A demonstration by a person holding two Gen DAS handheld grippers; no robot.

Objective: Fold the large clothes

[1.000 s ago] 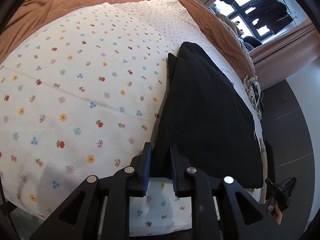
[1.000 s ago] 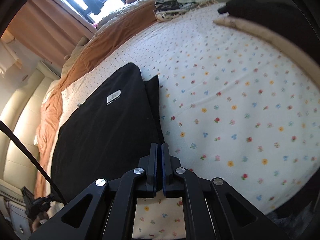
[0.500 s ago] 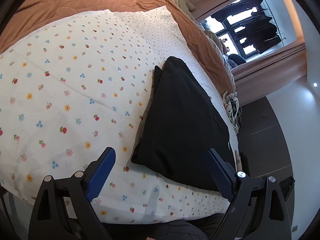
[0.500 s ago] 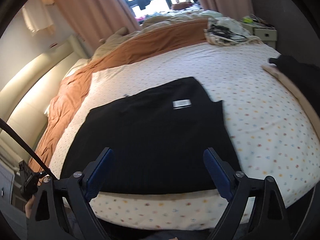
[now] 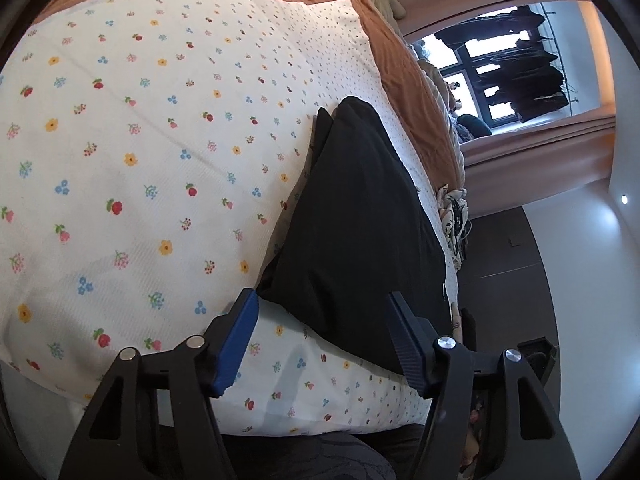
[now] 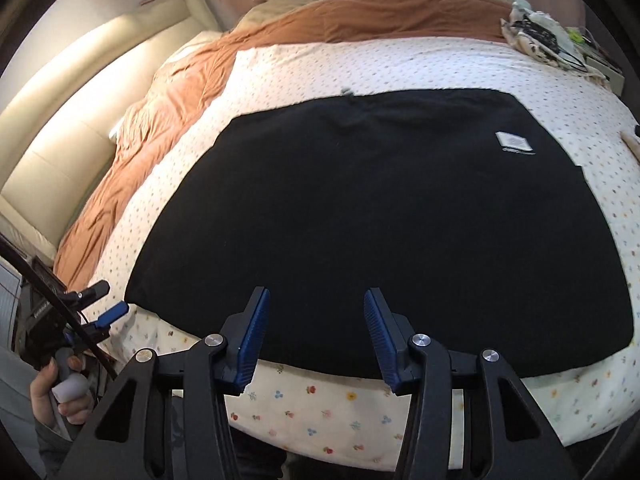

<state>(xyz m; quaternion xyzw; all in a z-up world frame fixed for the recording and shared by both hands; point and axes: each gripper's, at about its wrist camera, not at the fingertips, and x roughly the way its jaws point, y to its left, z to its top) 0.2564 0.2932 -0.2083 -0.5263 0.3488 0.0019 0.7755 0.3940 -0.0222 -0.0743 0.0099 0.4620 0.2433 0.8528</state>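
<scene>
A black garment (image 6: 380,208) lies folded flat on the flower-print bedsheet (image 6: 320,408), with a white label (image 6: 514,144) near its far right corner. My right gripper (image 6: 316,292) hovers over the middle of its near edge. Its jaws are closing, and the blue pads stand apart without pressing the cloth. In the left wrist view the garment (image 5: 352,220) runs away from me. Its near corner sits between the closing jaws of my left gripper (image 5: 322,296), whose pads do not touch it. The right wrist view shows a hand (image 6: 60,384) holding the left gripper (image 6: 108,314) by the bed's left corner.
A brown duvet (image 6: 360,16) is bunched along the far side of the bed, next to a cream headboard (image 6: 80,112). Patterned clothes with cables (image 6: 540,36) are piled on the far right corner. Dark floor (image 5: 520,248) and a window with hanging clothes (image 5: 516,76) lie beyond the bed.
Both grippers were shut at the garment's near edge, then opened wide and have since narrowed. The right gripper has swung sideways along the edge and faces the garment's middle.
</scene>
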